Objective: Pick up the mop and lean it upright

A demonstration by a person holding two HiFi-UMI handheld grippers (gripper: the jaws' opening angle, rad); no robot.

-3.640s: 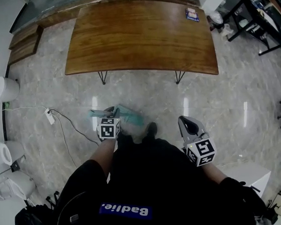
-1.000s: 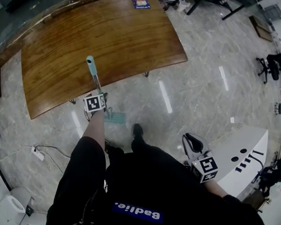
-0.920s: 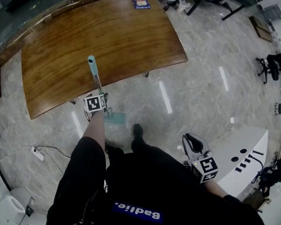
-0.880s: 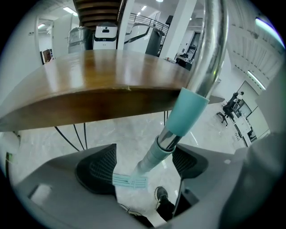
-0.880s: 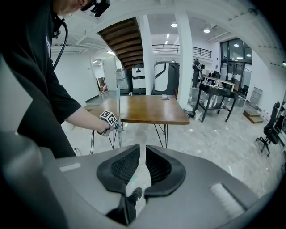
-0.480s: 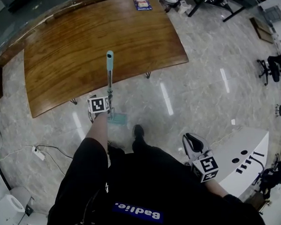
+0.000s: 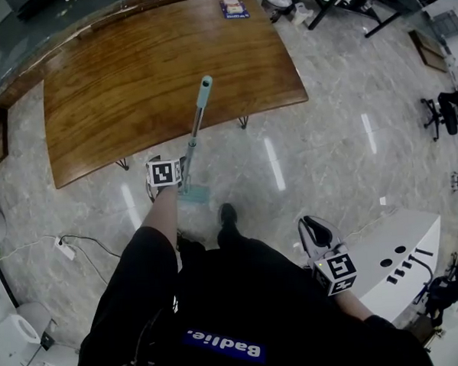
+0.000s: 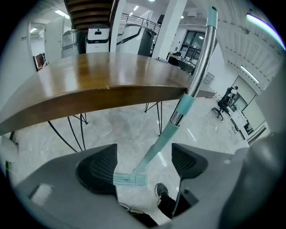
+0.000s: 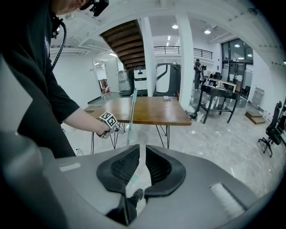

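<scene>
Mop [image 7: 196, 129] stands steeply on the floor [image 7: 326, 135] in the head view. Its flat head is down near the person's shoe [image 7: 227, 213], and its pole tilts up across the front edge of the desk [image 7: 131, 69]. The left claw [image 7: 173, 177] is low beside the pole, and the right claw [image 7: 314, 229] is well apart from it, close to the body. In the left gripper view the jaws are wide apart. The pole passes between them and touches neither pad. In the right gripper view the jaws are almost together, with nothing between them.
</scene>
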